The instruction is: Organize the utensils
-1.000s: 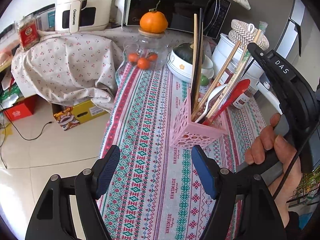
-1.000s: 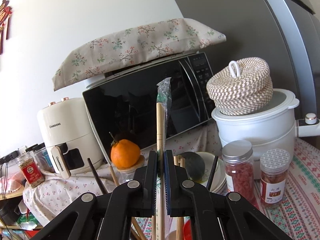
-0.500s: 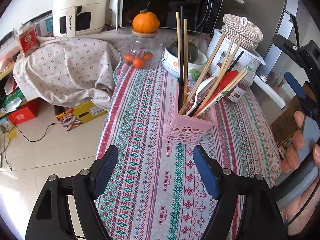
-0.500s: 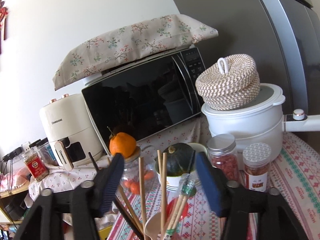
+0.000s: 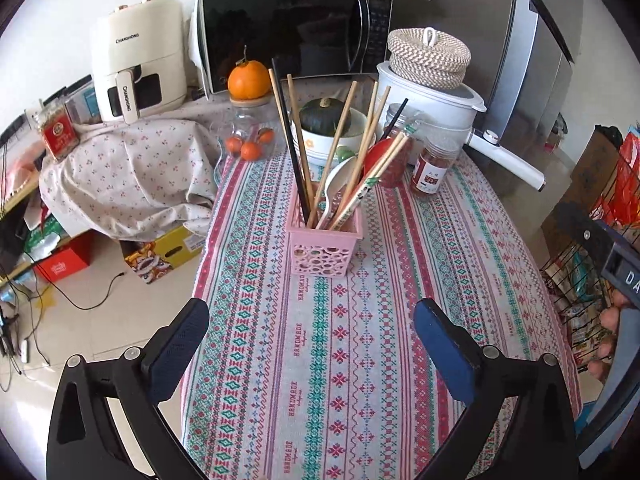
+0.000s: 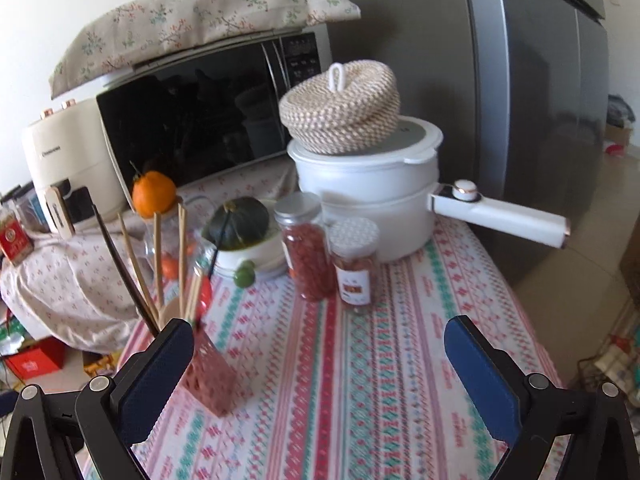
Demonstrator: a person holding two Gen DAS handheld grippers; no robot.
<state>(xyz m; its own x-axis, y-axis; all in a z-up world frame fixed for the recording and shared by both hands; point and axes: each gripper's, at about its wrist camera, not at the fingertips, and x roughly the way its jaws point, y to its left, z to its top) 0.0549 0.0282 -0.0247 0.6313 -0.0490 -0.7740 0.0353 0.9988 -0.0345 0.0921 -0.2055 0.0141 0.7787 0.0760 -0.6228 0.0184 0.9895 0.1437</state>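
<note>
A pink perforated utensil basket (image 5: 326,250) stands upright on the patterned tablecloth (image 5: 360,360). It holds several wooden chopsticks (image 5: 298,136), a black chopstick (image 5: 290,148), a wrapped chopstick pair (image 5: 374,178), a white spoon (image 5: 338,184) and a red spoon (image 5: 380,156). My left gripper (image 5: 310,316) hovers nearer than the basket, its jaws opening with nothing between them. My right gripper (image 6: 318,328) is to the right of the basket (image 6: 208,376), jaws opening wide and empty. Part of the right gripper's body (image 5: 616,256) and a hand (image 5: 610,332) show at the left wrist view's right edge.
Behind the basket are two lidded jars (image 6: 310,248), a white pot (image 6: 368,184) with a long handle (image 6: 500,216), a bowl with a green squash (image 5: 326,118) and a glass jar of oranges (image 5: 250,136). A microwave (image 5: 288,28), an air fryer (image 5: 138,60) and a fridge (image 6: 540,100) stand beyond.
The right gripper opened, let go of the wrapped chopsticks, now in the basket, and drew back to the right. The left gripper pulled back, rose and opened wider.
</note>
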